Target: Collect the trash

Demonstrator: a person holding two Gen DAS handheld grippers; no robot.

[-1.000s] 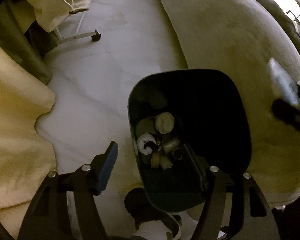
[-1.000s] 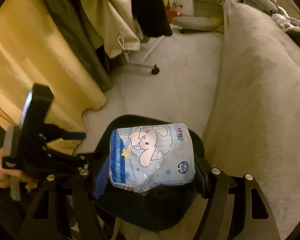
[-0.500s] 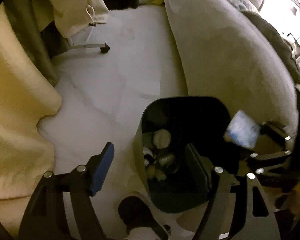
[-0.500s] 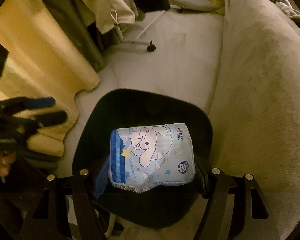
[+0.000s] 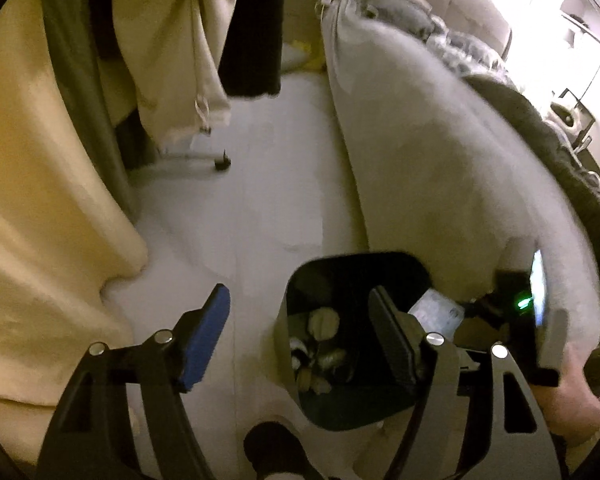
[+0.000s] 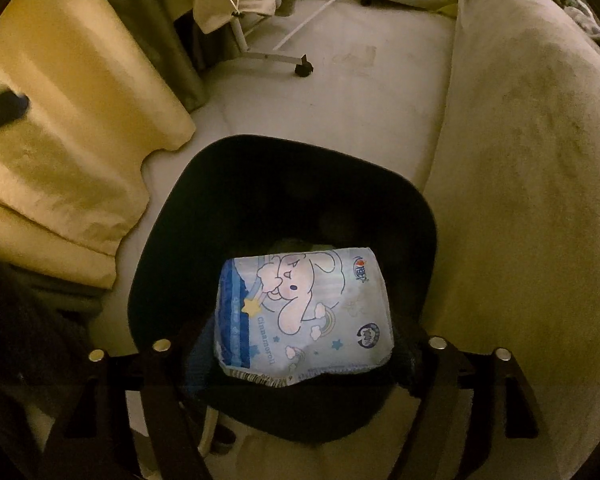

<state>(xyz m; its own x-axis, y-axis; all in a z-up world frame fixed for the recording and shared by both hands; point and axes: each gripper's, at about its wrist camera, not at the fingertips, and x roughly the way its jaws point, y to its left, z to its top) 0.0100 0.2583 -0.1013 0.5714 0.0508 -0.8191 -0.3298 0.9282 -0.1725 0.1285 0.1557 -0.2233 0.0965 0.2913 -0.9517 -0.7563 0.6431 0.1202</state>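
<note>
A black trash bin [image 6: 412,216] stands on the pale floor beside a beige sofa. My right gripper [image 6: 304,344] is shut on a light blue cartoon tissue packet [image 6: 304,312] and holds it over the bin's mouth. In the left wrist view the bin [image 5: 300,280] holds crumpled paper and other trash [image 5: 320,344]; the packet [image 5: 436,312] shows at its right rim. My left gripper [image 5: 300,336] is open and empty, above the bin's left rim.
A beige sofa [image 6: 532,160] runs along the right. Yellow bedding [image 6: 72,128] lies at the left. A wheeled rack leg [image 6: 276,58] with hanging clothes [image 5: 172,52] stands at the back. A dark shoe [image 5: 272,452] is at the bottom.
My right gripper has carried the packet further over the bin's opening. My left gripper has pulled back and tilted up, so the bin looks smaller and lower.
</note>
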